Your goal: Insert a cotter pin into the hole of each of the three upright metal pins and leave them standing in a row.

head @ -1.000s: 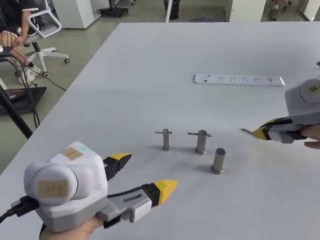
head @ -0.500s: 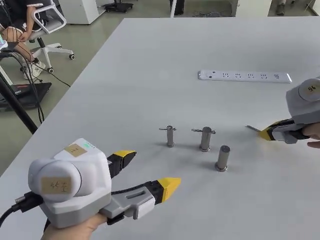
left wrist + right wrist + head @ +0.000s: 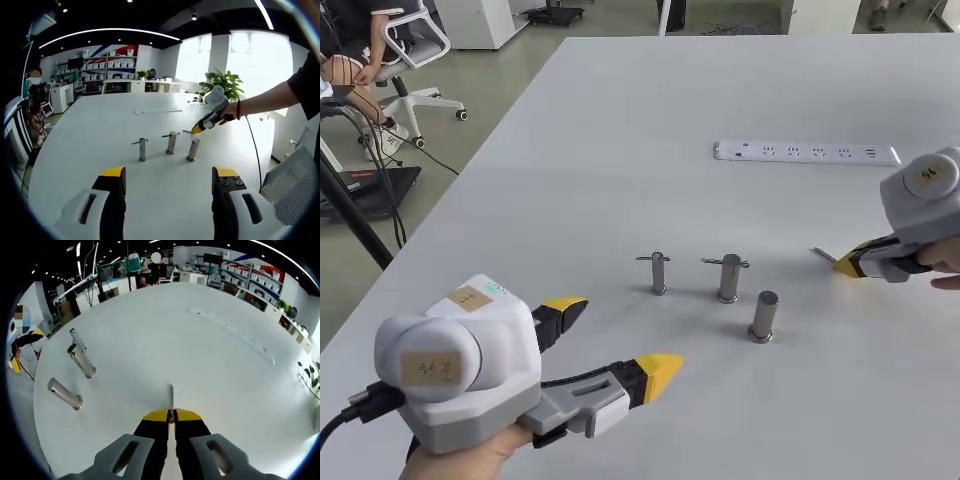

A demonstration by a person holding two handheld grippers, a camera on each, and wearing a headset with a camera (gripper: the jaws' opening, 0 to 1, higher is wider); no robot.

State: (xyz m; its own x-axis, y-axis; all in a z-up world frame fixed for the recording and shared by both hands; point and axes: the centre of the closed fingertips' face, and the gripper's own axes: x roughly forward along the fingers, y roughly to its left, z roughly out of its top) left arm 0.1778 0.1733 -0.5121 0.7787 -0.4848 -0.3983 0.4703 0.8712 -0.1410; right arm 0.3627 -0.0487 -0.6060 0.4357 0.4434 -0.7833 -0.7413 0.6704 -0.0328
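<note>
Cotter pin point(image 3: 171, 399) in right claw point(image 3: 171, 416) grip

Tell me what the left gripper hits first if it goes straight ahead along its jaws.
Probably the middle pin, almost centred between the open jaws of the left gripper in its own view. The bare pin beside it looks about as near and may be met first; depth is unclear.

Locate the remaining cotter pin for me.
In the head view, the cotter pin juts from the right gripper, right of the bare metal pin.
</note>
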